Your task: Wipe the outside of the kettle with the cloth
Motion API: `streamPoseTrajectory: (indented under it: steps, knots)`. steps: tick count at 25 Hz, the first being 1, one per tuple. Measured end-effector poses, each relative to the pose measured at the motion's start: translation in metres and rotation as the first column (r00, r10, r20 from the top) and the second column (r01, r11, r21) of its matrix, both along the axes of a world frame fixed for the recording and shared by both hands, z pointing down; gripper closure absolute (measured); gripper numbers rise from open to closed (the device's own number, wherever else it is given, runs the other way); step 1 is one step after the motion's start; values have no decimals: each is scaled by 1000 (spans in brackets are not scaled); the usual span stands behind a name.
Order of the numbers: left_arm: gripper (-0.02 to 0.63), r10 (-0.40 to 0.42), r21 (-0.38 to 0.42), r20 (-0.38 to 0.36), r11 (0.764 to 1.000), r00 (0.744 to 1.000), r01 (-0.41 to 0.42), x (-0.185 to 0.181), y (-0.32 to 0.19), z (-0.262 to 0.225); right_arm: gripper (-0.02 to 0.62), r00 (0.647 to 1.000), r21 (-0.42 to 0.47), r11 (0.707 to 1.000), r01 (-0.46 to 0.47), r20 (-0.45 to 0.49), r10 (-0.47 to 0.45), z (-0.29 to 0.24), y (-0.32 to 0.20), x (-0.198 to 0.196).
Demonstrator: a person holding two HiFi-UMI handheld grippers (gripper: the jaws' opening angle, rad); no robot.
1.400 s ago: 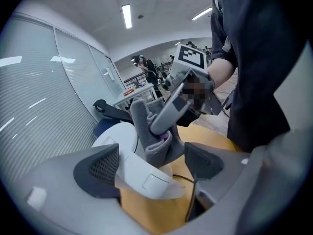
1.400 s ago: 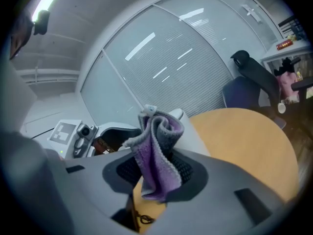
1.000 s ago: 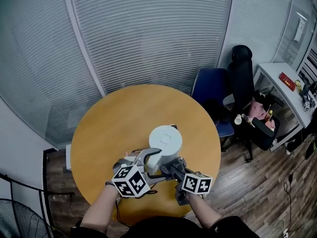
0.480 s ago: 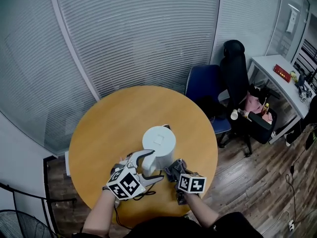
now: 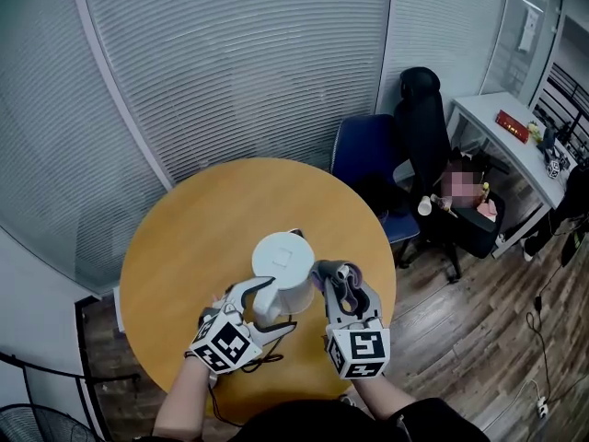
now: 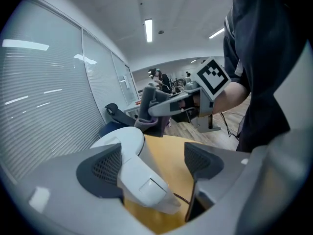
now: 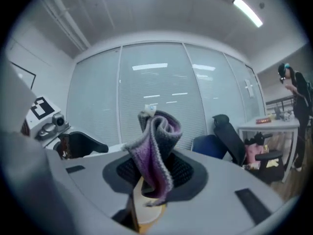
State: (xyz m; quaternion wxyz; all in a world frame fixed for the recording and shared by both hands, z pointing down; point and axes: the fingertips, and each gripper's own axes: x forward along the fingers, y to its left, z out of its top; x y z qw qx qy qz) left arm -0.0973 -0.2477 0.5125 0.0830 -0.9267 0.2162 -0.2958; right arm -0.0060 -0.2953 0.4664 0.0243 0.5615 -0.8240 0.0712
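A white kettle stands on the round wooden table, near its front edge. My left gripper is at the kettle's handle: the handle lies between the open jaws, against the left pad, with a gap to the right pad. My right gripper is on the kettle's right side, level with its lid. It is shut on a bunched purple-grey cloth. The cloth also shows just beyond the kettle body in the left gripper view.
A thin black cord trails on the table by the left gripper. A blue chair, a black office chair and a white desk stand past the table's right edge. A glass wall with blinds runs behind.
My right gripper has risen with the cloth from low at the kettle's front to its right side, near the lid. The left gripper has stayed at the handle.
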Motion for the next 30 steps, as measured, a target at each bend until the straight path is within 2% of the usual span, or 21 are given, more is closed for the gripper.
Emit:
streamPoseTrajectory:
  steps: [4,7,11,14,18,20,23,25,26,30]
  knots:
    - [202,1,-7,-7,1000,1000,-1,-1,-1,-1,479,998,-14,999,52,-44,-52,16,2,-26]
    - [202,1,-12,-17,1000,1000,-1,-1,0,-2,479,997,-82,995,56,-51,-60,45,0,-30]
    - [202,0,-15,-34,1000,999,0,-1,0,-1,479,998,-199,979,55,-7,-57,94,-5,-29]
    - [202,0,-16,-43,1000,999,-1,-1,0,-3,479,999,-303,952,49,37,-40,135,-5,-29]
    - [202,-3,-20,-52,1000,999,2,-1,0,-3,479,998,-460,886,52,59,-28,194,1,-33]
    - [202,-4,-21,-54,1000,999,3,-1,0,-2,479,998,-490,870,60,62,-33,210,4,-35]
    - [202,-4,-23,-54,1000,999,3,0,0,-2,479,997,-502,863,66,59,-42,208,4,-29]
    - [202,-5,-21,-54,1000,999,4,0,0,-2,479,998,-491,870,47,69,-16,193,-2,-16]
    - [202,-6,-20,-55,1000,998,5,0,0,-2,479,997,-469,882,34,72,0,181,-6,-8]
    - [202,-15,-15,-65,1000,998,14,-1,-1,-2,479,993,-285,958,4,112,29,102,-37,16]
